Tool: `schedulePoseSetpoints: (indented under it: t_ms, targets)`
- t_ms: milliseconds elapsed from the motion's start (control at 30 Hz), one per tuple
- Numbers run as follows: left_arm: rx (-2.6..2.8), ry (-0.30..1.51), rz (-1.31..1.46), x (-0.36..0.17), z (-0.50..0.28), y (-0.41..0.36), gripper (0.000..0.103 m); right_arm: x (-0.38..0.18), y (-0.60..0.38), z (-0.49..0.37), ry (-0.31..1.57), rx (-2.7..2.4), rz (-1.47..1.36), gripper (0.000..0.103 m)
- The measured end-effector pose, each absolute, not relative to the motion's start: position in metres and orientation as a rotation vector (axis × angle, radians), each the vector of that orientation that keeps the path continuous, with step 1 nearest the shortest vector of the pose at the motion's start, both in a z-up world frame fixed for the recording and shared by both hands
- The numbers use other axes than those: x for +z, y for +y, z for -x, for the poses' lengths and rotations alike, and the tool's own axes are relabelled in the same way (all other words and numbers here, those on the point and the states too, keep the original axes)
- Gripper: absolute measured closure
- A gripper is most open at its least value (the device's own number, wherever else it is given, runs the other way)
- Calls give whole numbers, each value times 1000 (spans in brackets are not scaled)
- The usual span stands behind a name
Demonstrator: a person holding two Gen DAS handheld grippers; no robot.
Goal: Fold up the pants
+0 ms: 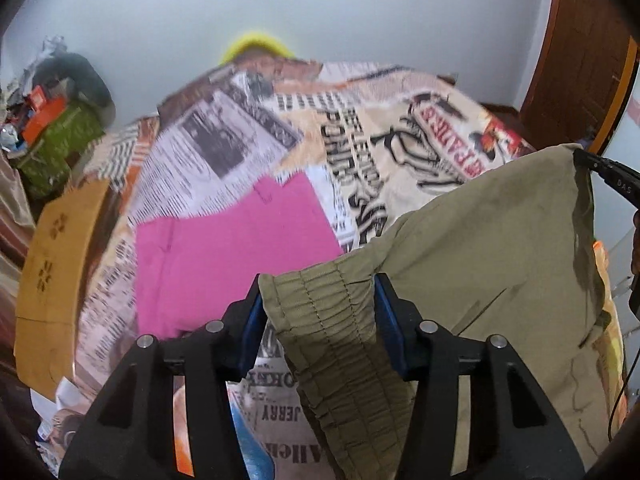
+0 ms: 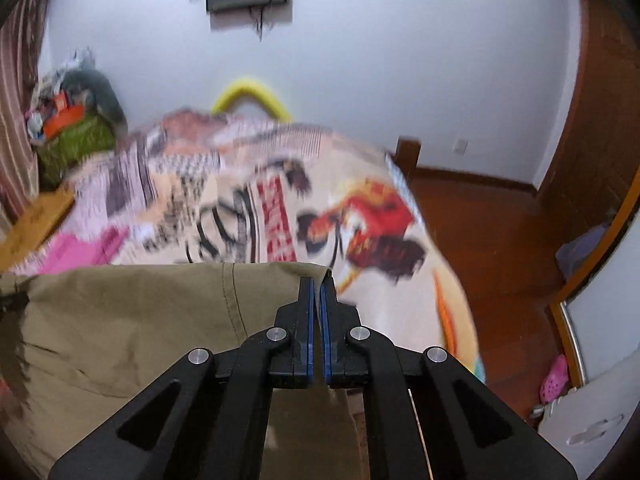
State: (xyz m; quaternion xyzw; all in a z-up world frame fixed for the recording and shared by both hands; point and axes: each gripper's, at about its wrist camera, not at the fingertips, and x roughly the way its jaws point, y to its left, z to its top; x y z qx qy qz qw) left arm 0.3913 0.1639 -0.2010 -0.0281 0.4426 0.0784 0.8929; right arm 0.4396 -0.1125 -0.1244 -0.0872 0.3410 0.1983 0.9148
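Note:
Olive-khaki pants [image 1: 480, 248] hang lifted above the bed, stretched between both grippers. My left gripper [image 1: 318, 284] is shut on their bunched elastic waistband [image 1: 336, 320], which fills the gap between the blue pads. My right gripper [image 2: 319, 280] is shut on the top corner of the pants [image 2: 140, 320], its blue pads pressed together on the fabric edge. The right gripper's tip also shows in the left wrist view [image 1: 592, 162] at the pants' far corner. The lower part of the pants is hidden below the frames.
A folded pink garment [image 1: 224, 248] lies on the newspaper-print bedspread [image 1: 400, 136]. A brown cardboard box [image 1: 52, 264] and a cluttered pile with a green bag [image 1: 60, 140] stand at the left. A wooden floor [image 2: 492, 232] and door lie to the right.

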Motion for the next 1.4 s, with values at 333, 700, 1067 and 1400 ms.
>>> schedulePoseSetpoints:
  t_ms: [333, 700, 1067, 1400]
  targets:
    - [167, 864, 24, -169, -360, 154, 51, -85, -123, -398, 620, 441, 146, 101]
    - [149, 845, -5, -148, -319, 134, 51, -69, -145, -335, 606, 457, 141, 101]
    - [125, 838, -45, -139, -271, 113, 51, -59, -164, -285, 586, 452, 102, 101]
    - [108, 846, -99, -136, -229, 95, 51, -63, -184, -242, 572, 430, 83, 101]
